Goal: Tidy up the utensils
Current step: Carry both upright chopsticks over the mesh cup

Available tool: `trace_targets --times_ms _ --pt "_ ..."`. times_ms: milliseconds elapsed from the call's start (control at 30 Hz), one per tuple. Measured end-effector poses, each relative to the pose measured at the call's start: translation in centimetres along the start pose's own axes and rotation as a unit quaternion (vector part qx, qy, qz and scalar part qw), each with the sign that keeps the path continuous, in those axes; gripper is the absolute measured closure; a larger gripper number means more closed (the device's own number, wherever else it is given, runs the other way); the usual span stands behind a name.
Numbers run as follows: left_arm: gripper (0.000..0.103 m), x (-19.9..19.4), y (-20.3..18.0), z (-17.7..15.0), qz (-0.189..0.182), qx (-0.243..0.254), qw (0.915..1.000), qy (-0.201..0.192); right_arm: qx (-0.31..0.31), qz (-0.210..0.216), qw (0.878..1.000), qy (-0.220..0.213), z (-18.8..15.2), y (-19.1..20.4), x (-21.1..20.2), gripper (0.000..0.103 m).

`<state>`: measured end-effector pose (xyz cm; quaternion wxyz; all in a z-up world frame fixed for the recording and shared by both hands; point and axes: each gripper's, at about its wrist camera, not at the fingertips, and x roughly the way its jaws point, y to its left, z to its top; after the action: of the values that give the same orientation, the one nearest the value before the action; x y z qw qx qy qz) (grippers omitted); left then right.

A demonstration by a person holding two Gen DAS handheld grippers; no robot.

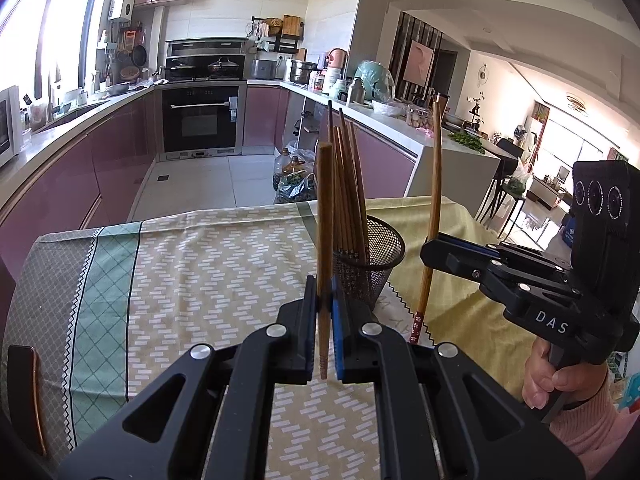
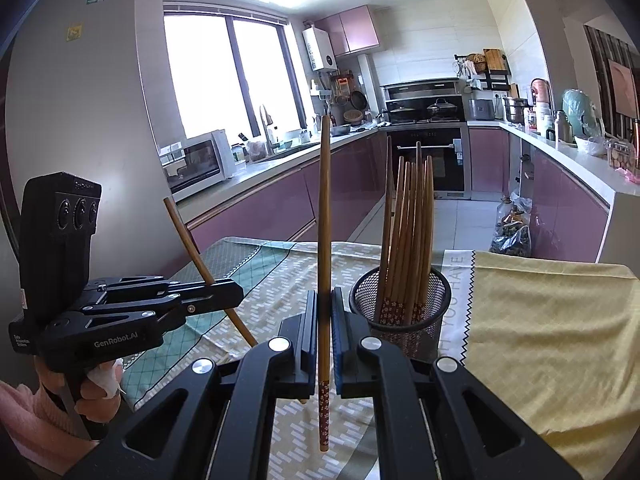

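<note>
A black mesh cup (image 1: 376, 256) (image 2: 404, 304) stands on the cloth-covered table and holds several wooden chopsticks (image 1: 346, 200) (image 2: 408, 232). My left gripper (image 1: 325, 312) (image 2: 236, 294) is shut on one wooden chopstick (image 1: 324, 216) (image 2: 192, 248), held upright just left of the cup. My right gripper (image 2: 325, 320) (image 1: 428, 252) is shut on another chopstick (image 2: 325, 240) (image 1: 434, 200) with a red flowered end, standing upright to the cup's right in the left wrist view. Both held chopsticks hang above the cloth, outside the cup.
The table carries a patterned green and tan cloth (image 1: 200, 264) and a yellow cloth (image 2: 540, 320). A dark flat object (image 1: 24, 392) lies at the table's left edge. Purple kitchen cabinets (image 1: 100, 160), an oven and bags on the floor lie beyond. A hand (image 1: 540, 380) in a pink sleeve holds the right gripper.
</note>
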<state>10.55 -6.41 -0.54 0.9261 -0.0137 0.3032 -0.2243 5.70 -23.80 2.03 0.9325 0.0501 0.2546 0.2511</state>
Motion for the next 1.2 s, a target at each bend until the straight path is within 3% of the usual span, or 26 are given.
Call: trace_targets --times_ms 1200 --pt "0.096 -0.4 -1.2 2.7 -0.008 0.024 0.9991 -0.034 -0.012 -0.017 0.999 -0.029 2.3 -1.6 -1.0 0.098"
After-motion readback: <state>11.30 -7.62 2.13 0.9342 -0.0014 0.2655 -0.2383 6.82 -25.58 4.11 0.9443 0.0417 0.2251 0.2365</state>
